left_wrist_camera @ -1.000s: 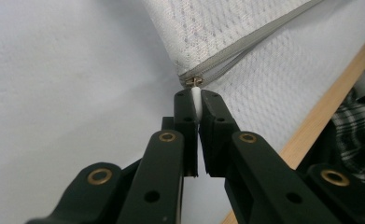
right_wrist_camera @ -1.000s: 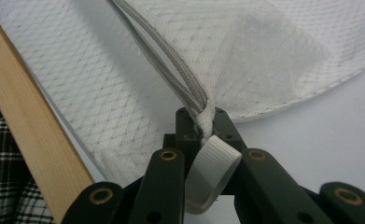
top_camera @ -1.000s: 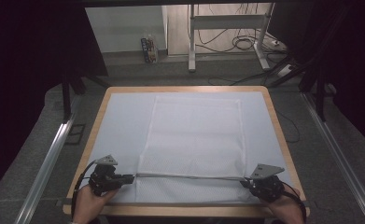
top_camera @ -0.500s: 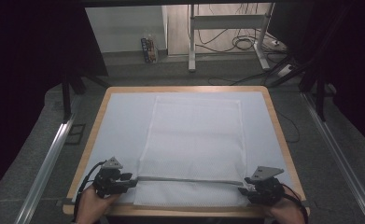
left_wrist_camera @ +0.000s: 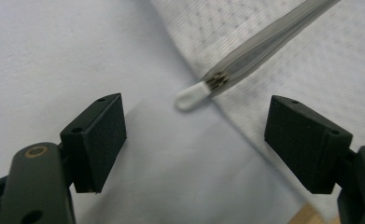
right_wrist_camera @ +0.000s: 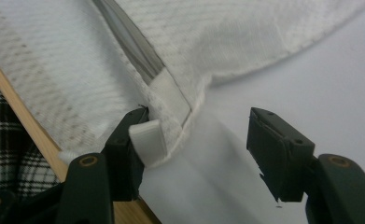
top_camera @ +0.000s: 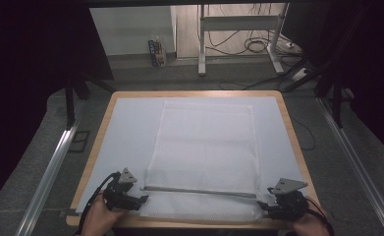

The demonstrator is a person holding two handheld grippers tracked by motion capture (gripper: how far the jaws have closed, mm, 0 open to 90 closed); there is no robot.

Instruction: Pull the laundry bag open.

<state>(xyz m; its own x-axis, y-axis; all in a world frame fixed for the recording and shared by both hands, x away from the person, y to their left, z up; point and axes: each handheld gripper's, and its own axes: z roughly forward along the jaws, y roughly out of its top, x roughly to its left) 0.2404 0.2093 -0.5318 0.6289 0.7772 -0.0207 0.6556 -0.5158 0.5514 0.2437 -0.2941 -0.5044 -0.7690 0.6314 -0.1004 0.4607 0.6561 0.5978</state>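
A white mesh bag [top_camera: 206,147] lies flat on the table, with a grey zipper [top_camera: 199,191] running across it near the front. My left gripper [top_camera: 141,198] is at the zipper's left end and stands open. In the left gripper view the zipper [left_wrist_camera: 264,44] ends in a white tab [left_wrist_camera: 189,97], which floats between the black pads [left_wrist_camera: 103,135] and touches neither. My right gripper [top_camera: 264,205] is at the bag's front right corner, also open. In the right gripper view a white tab [right_wrist_camera: 148,140] rests against the left pad, beside the bag's hemmed corner [right_wrist_camera: 175,100].
A pale sheet [top_camera: 130,132] covers the wooden-rimmed table [top_camera: 194,93]. The front wooden edge [right_wrist_camera: 26,123] runs close beside my right gripper, with plaid cloth [right_wrist_camera: 3,154] below it. Metal rails [top_camera: 52,167] flank the table. Desk legs and cables [top_camera: 258,44] stand beyond the far edge.
Both grippers have drifted toward the front edge, the left one also a little to the right. The zipper line and the bag's near hem have shifted nearer with them.
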